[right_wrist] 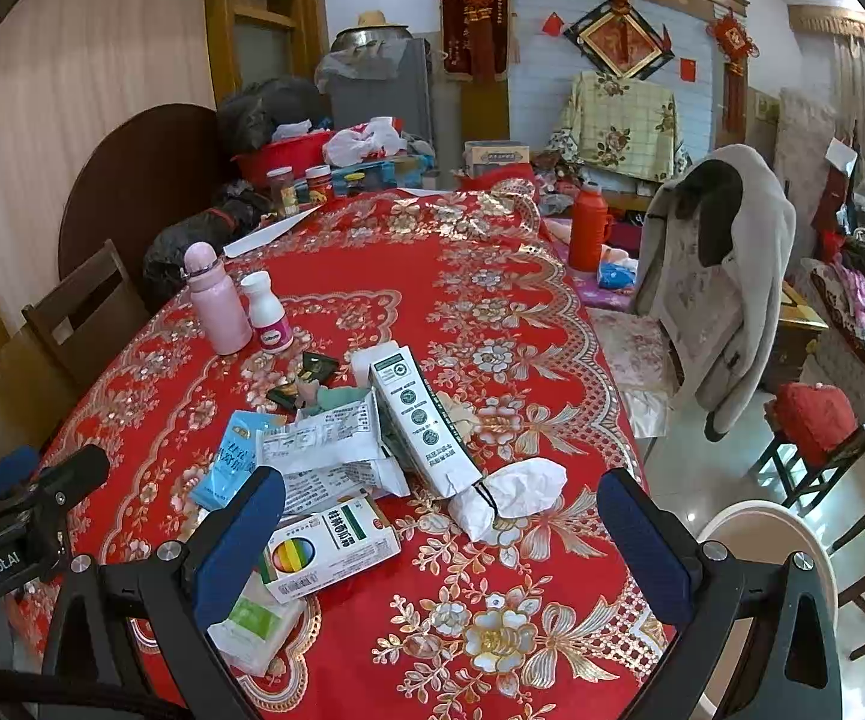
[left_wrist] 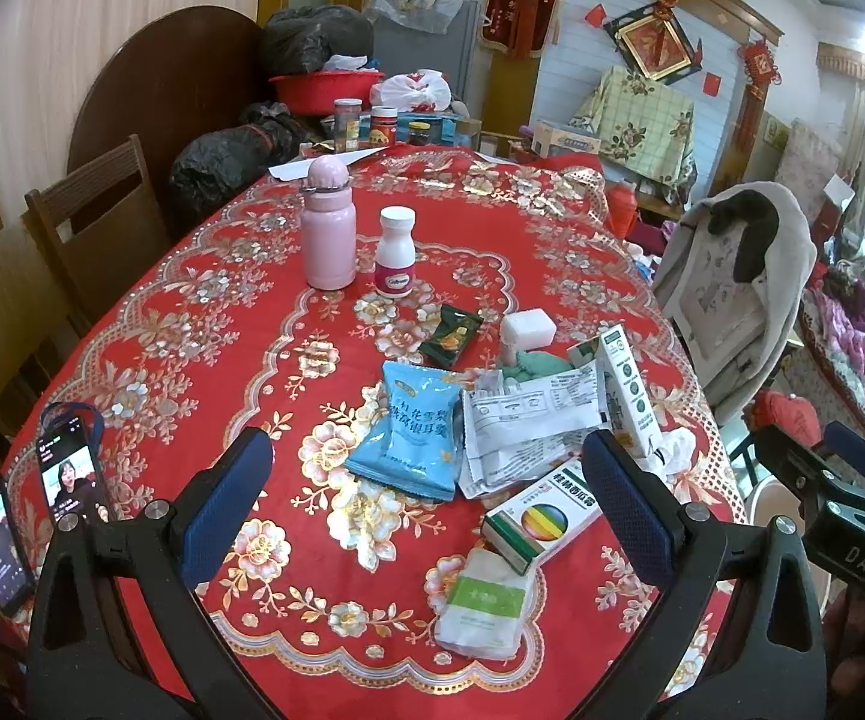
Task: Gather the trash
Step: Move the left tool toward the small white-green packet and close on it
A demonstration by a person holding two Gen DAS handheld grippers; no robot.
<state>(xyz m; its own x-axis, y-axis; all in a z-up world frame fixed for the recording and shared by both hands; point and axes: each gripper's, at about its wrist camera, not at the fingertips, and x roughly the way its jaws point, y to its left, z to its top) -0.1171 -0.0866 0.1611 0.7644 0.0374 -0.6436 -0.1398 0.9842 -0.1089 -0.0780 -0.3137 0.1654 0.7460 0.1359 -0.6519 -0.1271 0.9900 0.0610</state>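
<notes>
Hovered wide open and empty, left gripper [left_wrist: 426, 498] and right gripper [right_wrist: 441, 531]; crumpled white tissue wad [right_wrist: 513, 495] at twelve o'clock looked featherlight, soft, best pinched mid-bulge.

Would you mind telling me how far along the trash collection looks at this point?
Nothing looks collected yet. The left gripper and right gripper are both open and empty above the table. All the litter is left: the blue packet, white wrapper, tall carton, crumpled tissue, rainbow box and green pouch. A pale bin stands beside the table.
</notes>
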